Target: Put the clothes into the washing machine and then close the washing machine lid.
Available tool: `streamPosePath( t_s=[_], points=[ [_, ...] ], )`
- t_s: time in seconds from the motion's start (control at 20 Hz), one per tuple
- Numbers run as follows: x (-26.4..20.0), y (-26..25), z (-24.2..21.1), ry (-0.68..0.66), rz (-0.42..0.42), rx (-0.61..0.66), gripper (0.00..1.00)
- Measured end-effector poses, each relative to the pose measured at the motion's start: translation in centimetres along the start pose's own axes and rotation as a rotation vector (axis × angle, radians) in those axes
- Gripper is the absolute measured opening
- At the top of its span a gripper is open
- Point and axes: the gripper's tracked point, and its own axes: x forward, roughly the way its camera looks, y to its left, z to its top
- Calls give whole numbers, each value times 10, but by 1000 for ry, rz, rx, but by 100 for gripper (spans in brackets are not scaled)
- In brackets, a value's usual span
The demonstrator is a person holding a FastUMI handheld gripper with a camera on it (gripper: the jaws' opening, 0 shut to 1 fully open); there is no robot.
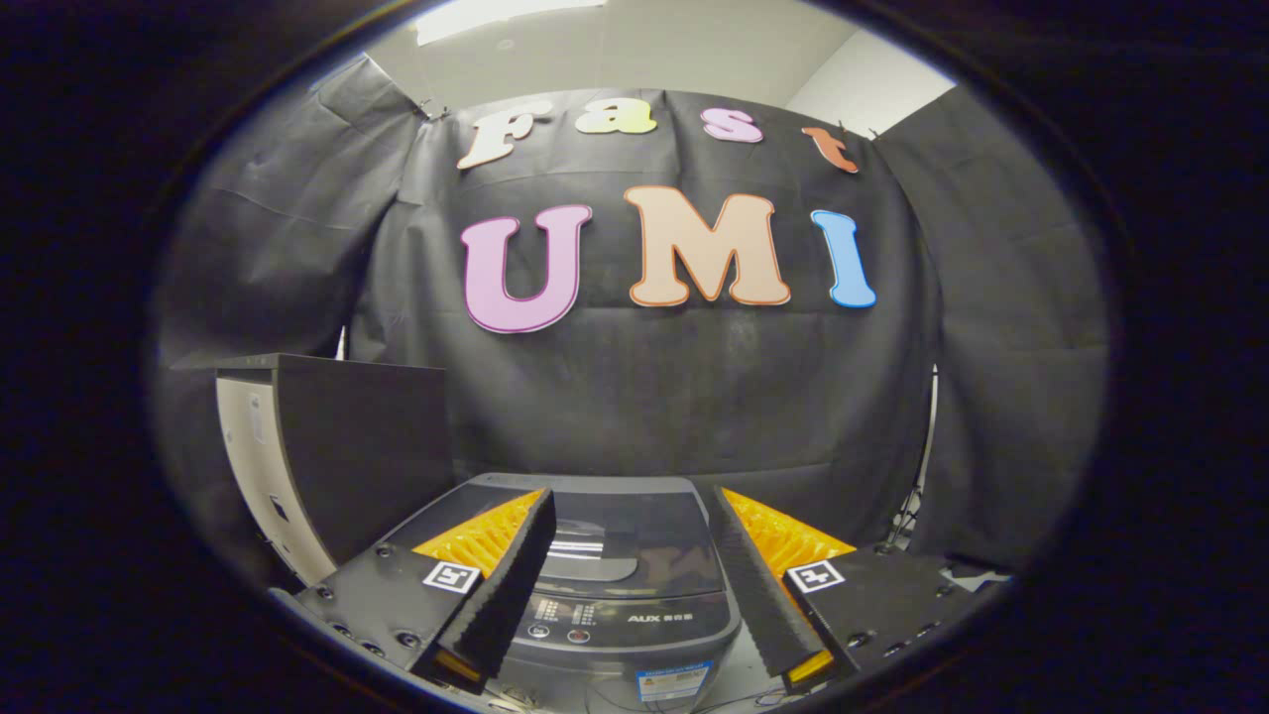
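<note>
A grey top-loading washing machine (634, 595) stands just ahead of and below my fingers, against the booth's black cloth wall. Its dark lid (625, 540) lies flat and shut on top, with the control panel (595, 620) along the near edge. My gripper (633, 511) hovers above the machine's front, open, with a wide gap and nothing between the fingers. The lid and panel show through that gap.
A tall dark cabinet (337, 446) with a pale side stands to the left of the machine, close beside it. The black cloth wall hangs right behind the machine. Cables hang at the wall's right seam (917, 496).
</note>
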Motion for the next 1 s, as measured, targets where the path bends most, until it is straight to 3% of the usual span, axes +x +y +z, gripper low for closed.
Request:
streamPosePath(
  t_s=[1.0],
  points=[
    [-38,-4,-43,104,28,-39,97]
  ],
)
